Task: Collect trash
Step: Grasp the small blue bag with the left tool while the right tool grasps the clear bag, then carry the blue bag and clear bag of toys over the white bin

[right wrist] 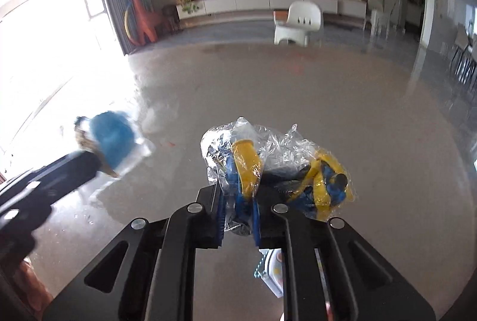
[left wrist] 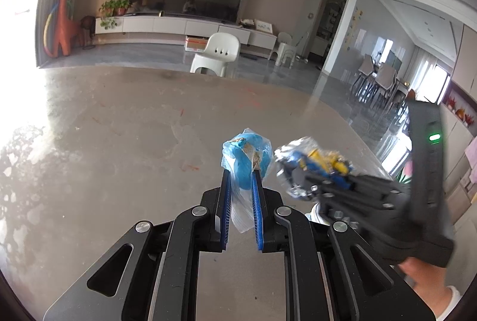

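Left hand-held gripper (left wrist: 241, 171) clamped blue wad (left wrist: 247, 157), right hand-held gripper (right wrist: 238, 201) clamped crinkled wrapper (right wrist: 277, 169) mid-frame; surface (left wrist: 119, 127) looked cleared, drop-off left.

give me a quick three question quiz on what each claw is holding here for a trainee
1. True or false: the left claw is shut on a clear plastic bag with a blue lump inside.
2. What is the right claw holding? A) a white paper cup B) a crinkled clear plastic bag with yellow and blue contents C) nothing
3. Fill in: both bags are held above the glossy grey-brown ____.

Key
1. True: the blue pads pinch the bag.
2. B: it is clamped between the pads, bulging to the right.
3. Table: neither bag rests on it.
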Tool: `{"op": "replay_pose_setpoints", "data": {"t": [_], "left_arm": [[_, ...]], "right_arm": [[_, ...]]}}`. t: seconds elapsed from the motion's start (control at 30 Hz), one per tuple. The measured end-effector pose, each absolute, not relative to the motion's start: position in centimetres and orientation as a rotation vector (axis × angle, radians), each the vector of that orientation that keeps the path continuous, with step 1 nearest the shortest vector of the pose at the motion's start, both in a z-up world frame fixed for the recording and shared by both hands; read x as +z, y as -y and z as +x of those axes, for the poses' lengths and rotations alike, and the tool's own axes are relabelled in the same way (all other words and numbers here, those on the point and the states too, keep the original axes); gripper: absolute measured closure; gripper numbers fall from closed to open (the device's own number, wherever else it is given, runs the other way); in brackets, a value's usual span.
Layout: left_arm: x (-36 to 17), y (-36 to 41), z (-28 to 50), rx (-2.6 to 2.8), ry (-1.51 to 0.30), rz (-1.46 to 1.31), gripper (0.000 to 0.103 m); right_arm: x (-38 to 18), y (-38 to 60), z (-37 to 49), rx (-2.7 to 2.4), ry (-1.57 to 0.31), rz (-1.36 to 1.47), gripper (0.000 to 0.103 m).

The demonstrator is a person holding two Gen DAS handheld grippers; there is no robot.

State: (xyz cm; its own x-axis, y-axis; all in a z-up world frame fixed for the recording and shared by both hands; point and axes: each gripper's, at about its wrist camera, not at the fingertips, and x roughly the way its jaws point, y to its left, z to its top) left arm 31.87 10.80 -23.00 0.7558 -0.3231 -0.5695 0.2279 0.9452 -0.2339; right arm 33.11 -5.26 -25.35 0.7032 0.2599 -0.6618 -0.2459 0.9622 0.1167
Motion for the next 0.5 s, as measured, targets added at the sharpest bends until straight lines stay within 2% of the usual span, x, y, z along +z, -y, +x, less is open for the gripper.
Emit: {"op": "replay_pose_setpoints", "data": {"t": [0.23,0.5], "left_arm": [[-22.2,-9.7,30.7,-0.317,-0.626,-0.122,0.09],[-20.7,-6.0,27.8,-0.355,-0.606,-0.063,0.09]], "right_arm": [[-20.5,7.0,27.5,0.278,-0.622,0.041,0.088],[-17.0,11.7,21.8,0.214,-0.578,0.047,0.088]]}}
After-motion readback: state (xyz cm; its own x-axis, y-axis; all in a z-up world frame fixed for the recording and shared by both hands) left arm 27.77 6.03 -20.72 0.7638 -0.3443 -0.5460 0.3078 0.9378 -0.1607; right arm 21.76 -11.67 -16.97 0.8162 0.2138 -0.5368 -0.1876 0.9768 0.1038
